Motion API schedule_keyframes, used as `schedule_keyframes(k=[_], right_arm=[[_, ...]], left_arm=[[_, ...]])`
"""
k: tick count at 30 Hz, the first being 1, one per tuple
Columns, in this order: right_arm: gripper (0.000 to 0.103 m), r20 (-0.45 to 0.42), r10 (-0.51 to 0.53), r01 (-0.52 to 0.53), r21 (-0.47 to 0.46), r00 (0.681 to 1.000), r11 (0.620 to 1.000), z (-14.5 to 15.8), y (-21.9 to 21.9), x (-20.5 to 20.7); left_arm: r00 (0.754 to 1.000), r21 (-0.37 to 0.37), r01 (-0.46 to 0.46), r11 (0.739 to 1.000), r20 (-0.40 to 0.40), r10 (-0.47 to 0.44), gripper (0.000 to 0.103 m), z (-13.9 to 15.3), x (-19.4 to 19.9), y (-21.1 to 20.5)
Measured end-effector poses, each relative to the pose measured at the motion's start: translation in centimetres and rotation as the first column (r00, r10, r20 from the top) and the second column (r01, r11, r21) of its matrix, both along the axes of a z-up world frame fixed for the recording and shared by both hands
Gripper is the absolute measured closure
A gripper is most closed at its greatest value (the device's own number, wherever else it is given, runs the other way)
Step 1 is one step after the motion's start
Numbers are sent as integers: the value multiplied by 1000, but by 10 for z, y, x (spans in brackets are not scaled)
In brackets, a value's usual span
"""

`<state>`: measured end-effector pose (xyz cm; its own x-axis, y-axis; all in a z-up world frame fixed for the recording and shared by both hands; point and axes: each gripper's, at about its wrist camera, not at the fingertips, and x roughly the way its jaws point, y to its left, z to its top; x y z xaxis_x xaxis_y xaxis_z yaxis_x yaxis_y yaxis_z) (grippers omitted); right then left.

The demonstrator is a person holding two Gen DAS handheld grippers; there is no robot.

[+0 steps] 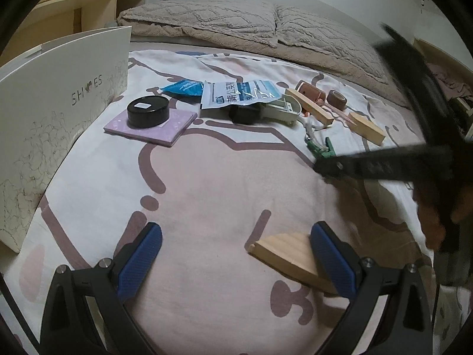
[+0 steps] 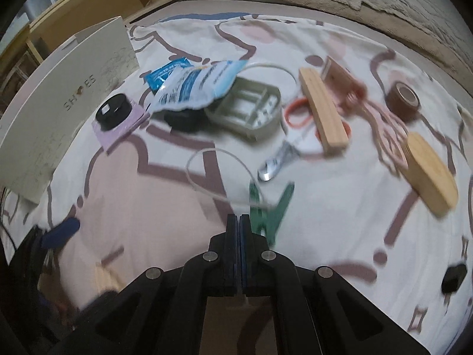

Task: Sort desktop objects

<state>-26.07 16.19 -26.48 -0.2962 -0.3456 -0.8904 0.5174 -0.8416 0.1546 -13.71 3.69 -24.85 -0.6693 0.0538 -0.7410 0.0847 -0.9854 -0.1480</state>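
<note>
Gripper (image 2: 239,222) above patterned bedsheet (image 2: 325,207)

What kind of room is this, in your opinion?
Most likely a bedroom: the objects lie on a printed bedsheet, two grey pillows lie at its far end, and a white shoe box stands on it.

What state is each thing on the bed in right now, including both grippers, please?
Left gripper: open, above the blanket.
Right gripper: shut, holding nothing.
Shoe box: standing at the left edge.
Black round tin: lid on, resting on the purple notebook.
Green clip: lying flat, just ahead of the right gripper.
Tape roll: lying on its side.
Green tray: open, partly under the blue-white pouch.
</note>
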Motion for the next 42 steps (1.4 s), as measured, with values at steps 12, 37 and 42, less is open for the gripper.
schedule_keyframes(k=[12, 37, 42], right_arm=[[102, -95, -68, 59, -100, 993, 993, -7, 49, 57], [64, -148, -43, 45, 11, 988, 999, 5, 17, -5], [82, -208, -22, 23, 0, 978, 1000, 2, 22, 5]], left_arm=[[1000, 1, 0, 1000, 2, 0, 1, 0, 0, 0], [1000, -10, -1, 1000, 5, 1, 1, -4, 1, 2], [1000, -10, 0, 1000, 6, 0, 1, -4, 0, 2]])
